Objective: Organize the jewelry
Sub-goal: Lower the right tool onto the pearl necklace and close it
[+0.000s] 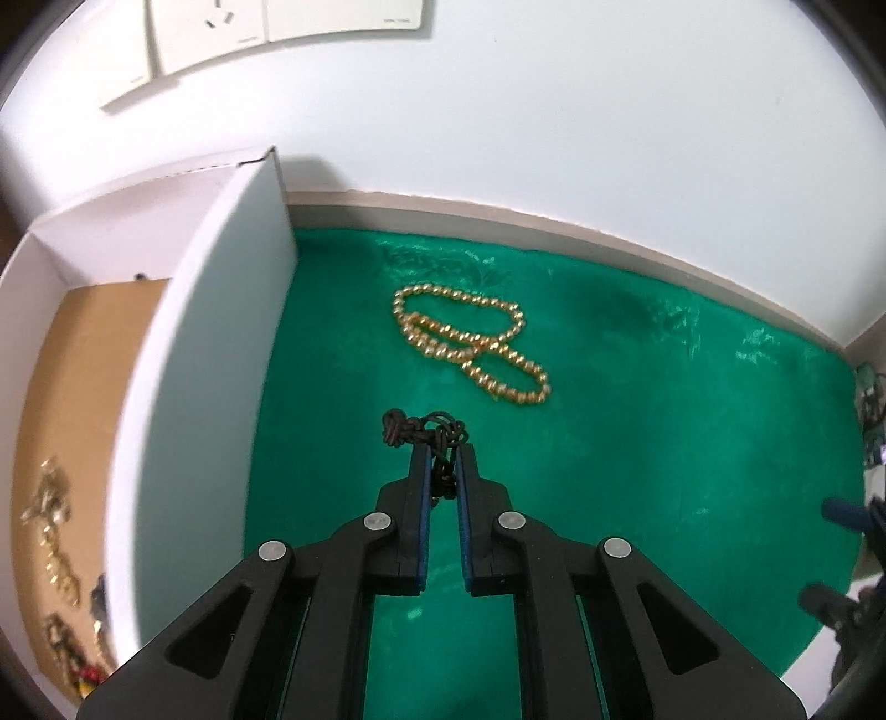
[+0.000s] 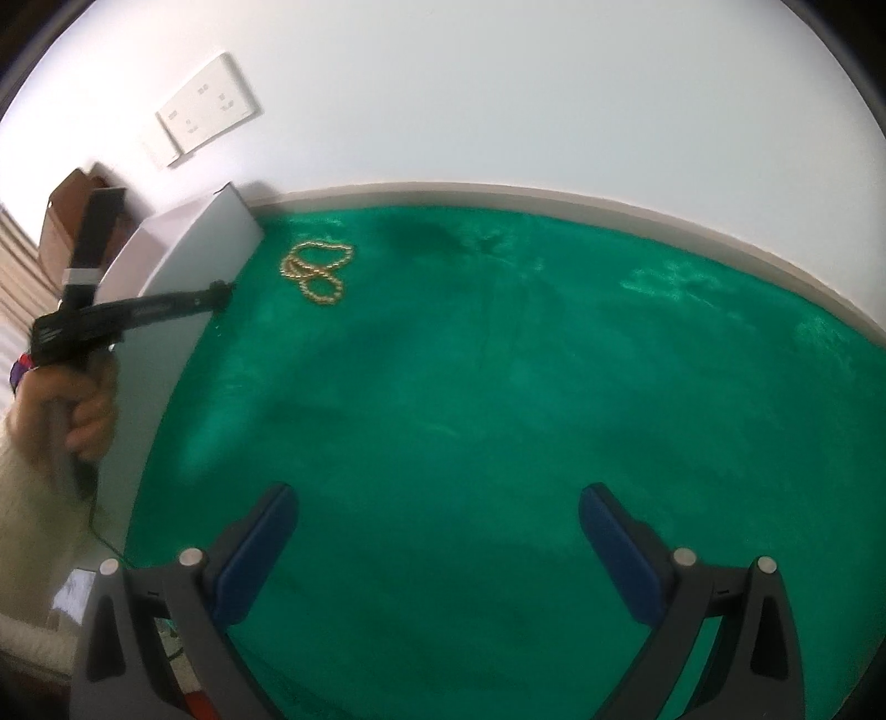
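Observation:
My left gripper (image 1: 443, 454) is shut on a black cord necklace (image 1: 423, 431), whose knotted bundle sticks out past the fingertips above the green cloth (image 1: 637, 443). Beyond it a gold bead necklace (image 1: 470, 343) lies looped on the cloth. A white box (image 1: 210, 354) with a brown floor stands to the left and holds several jewelry pieces (image 1: 55, 554). In the right wrist view my right gripper (image 2: 437, 509) stands open over bare green cloth (image 2: 498, 387). The left gripper (image 2: 219, 291) shows there at the box wall (image 2: 166, 332), with the gold bead necklace (image 2: 318, 271) beside it.
A white wall with a socket plate (image 1: 288, 22) rises behind the table's pale edge. A hand (image 2: 72, 410) and light sleeve hold the left gripper's handle. A brown object (image 2: 61, 216) stands at far left. Dark clutter (image 1: 869, 421) lies past the cloth's right edge.

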The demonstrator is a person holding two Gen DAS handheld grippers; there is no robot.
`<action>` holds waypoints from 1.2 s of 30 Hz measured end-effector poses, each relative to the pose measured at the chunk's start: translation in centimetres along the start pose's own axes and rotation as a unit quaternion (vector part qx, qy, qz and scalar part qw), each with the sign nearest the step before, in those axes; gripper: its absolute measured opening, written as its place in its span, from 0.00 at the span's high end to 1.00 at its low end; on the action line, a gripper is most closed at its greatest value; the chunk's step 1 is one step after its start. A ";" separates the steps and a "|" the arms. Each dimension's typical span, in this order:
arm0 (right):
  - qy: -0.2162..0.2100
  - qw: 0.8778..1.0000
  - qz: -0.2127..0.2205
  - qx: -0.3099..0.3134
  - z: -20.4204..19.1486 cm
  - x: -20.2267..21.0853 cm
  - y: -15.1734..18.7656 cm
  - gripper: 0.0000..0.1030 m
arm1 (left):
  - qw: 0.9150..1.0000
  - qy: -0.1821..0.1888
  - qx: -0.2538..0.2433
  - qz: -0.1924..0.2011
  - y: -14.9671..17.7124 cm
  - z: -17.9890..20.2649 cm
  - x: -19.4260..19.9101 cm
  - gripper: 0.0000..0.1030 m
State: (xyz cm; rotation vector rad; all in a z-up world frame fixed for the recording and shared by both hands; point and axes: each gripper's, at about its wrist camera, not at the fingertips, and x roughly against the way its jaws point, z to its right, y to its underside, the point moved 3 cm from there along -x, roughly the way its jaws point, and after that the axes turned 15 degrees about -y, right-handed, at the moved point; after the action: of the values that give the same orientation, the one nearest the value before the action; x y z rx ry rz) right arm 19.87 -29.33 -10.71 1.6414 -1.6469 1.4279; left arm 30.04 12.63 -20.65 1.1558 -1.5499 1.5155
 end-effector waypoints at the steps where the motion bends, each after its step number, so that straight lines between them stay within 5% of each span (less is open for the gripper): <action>1: -0.001 1.000 -0.002 0.009 -0.3 -0.5 -0.5 0.00 | 1.000 -0.004 0.003 -0.001 0.1 -0.3 0.4 0.94; 11: -0.006 0.994 -0.017 0.112 -3.7 -6.2 -5.9 0.00 | 0.998 -0.057 0.003 0.003 2.3 -2.6 1.9 0.94; 23: -0.048 0.980 -0.051 0.187 -7.4 -17.3 -14.5 0.03 | 0.998 -0.063 0.020 -0.010 4.2 -4.2 2.4 0.94; 36: -0.020 0.962 -0.103 0.251 -9.6 -24.2 -15.7 0.30 | 0.999 -0.027 0.025 -0.037 7.9 -4.5 4.1 0.94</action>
State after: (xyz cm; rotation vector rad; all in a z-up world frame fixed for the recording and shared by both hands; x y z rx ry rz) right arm 36.04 -6.00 -21.68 2.0474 -1.1397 1.8085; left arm 20.70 16.02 -19.57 1.2776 -1.4946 1.4930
